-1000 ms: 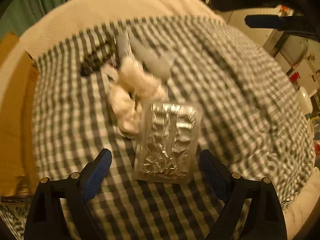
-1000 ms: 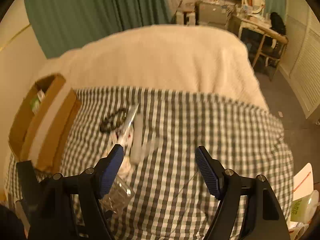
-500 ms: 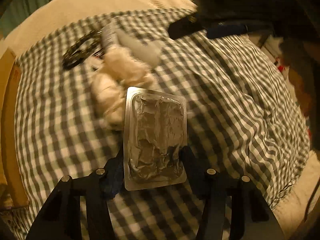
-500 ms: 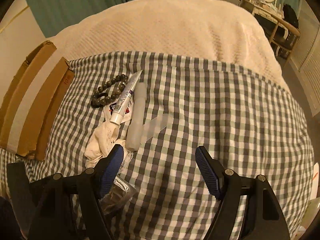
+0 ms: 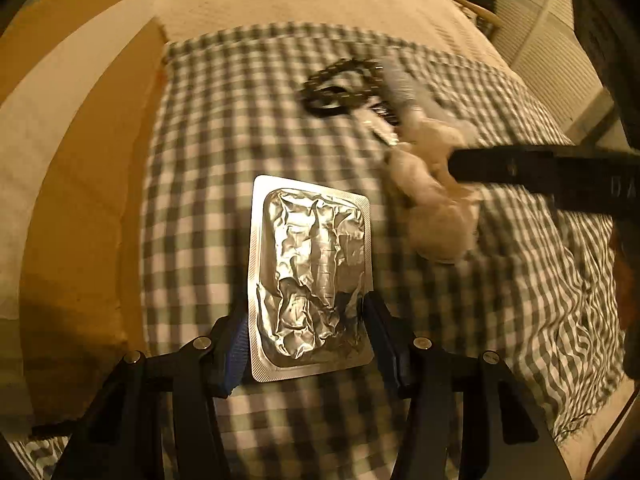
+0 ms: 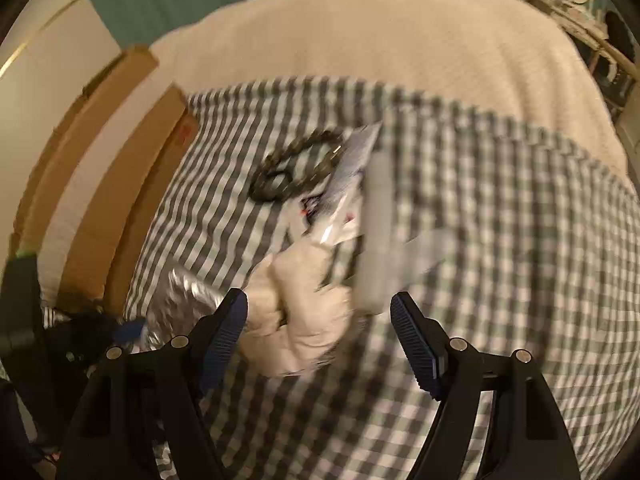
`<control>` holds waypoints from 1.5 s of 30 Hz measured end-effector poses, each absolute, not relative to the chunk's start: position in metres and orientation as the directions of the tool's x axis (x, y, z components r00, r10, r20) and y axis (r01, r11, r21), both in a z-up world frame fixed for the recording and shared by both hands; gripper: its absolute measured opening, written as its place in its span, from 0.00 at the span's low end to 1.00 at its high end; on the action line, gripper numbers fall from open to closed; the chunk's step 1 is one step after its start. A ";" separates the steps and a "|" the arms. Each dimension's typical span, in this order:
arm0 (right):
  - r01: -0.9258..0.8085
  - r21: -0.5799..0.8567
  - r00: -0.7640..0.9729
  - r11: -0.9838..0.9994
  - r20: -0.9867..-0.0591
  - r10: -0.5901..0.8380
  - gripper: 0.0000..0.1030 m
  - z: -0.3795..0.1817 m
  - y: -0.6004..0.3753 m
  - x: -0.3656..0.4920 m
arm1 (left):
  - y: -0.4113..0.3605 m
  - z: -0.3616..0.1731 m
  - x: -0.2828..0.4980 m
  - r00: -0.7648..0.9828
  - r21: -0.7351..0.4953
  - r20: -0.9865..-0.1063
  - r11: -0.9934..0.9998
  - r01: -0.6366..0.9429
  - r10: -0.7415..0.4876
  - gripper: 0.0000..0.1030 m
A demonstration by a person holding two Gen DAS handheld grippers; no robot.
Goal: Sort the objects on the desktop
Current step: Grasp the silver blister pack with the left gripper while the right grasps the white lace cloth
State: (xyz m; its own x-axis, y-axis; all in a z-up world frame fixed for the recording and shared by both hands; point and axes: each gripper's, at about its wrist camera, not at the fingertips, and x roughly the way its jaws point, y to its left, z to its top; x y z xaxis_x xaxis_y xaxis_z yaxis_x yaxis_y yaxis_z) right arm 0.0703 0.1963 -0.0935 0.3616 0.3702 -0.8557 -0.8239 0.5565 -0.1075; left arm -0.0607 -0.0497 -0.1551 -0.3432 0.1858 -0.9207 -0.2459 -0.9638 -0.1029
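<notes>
My left gripper (image 5: 306, 334) is shut on a silver foil blister pack (image 5: 310, 268) and holds it above the checked cloth (image 5: 208, 184). The pack also shows in the right wrist view (image 6: 180, 296). My right gripper (image 6: 320, 340) is open, its jaws on either side of a cream crumpled cloth (image 6: 308, 308); its finger (image 5: 540, 168) crosses the left wrist view. A dark bead bracelet (image 6: 292, 172), a small tube (image 6: 348, 172) and a pale stick (image 6: 376, 232) lie beyond the cream cloth (image 5: 436, 208). The bracelet (image 5: 340, 88) is blurred in the left wrist view.
An open cardboard box (image 5: 84, 184) stands at the left edge of the checked cloth, also in the right wrist view (image 6: 96, 192). A cream blanket (image 6: 380, 40) lies beyond the cloth. Furniture stands at the far right (image 6: 600, 40).
My left gripper closed on the blister pack and swung it left towards the box. My right gripper came down and forward over the cream cloth.
</notes>
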 end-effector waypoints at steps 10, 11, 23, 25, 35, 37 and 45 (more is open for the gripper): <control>-0.850 -0.168 0.369 0.499 -0.866 0.338 0.19 -0.092 0.191 0.060 | -0.055 -0.155 -0.060 -0.356 -0.138 -0.909 -0.963 -0.232 0.216 0.51; -0.849 -0.165 0.372 0.502 -0.862 0.344 0.19 -0.089 0.188 0.061 | -0.056 -0.155 -0.057 -0.356 -0.142 -0.909 -0.964 -0.226 0.217 0.51; -0.861 -0.127 0.355 0.492 -0.843 0.403 0.40 -0.080 0.184 0.052 | -0.052 -0.140 -0.060 -0.382 -0.097 -0.907 -0.972 -0.215 0.176 0.36; -0.862 -0.134 0.357 0.488 -0.845 0.398 0.42 -0.082 0.188 0.050 | -0.055 -0.145 -0.062 -0.361 -0.124 -0.913 -0.974 -0.192 0.187 0.39; -0.852 -0.133 0.347 0.507 -0.868 0.356 0.54 -0.107 0.203 0.064 | -0.049 -0.160 -0.061 -0.315 -0.202 -0.912 -0.956 -0.210 0.262 0.78; -0.848 -0.119 0.333 0.516 -0.877 0.346 0.54 -0.112 0.206 0.068 | -0.047 -0.162 -0.061 -0.317 -0.184 -0.915 -0.957 -0.223 0.250 0.79; -0.861 -0.195 0.378 0.470 -0.863 0.334 0.16 -0.117 0.213 0.064 | -0.049 -0.163 -0.061 -0.346 -0.170 -0.907 -0.961 -0.219 0.240 0.67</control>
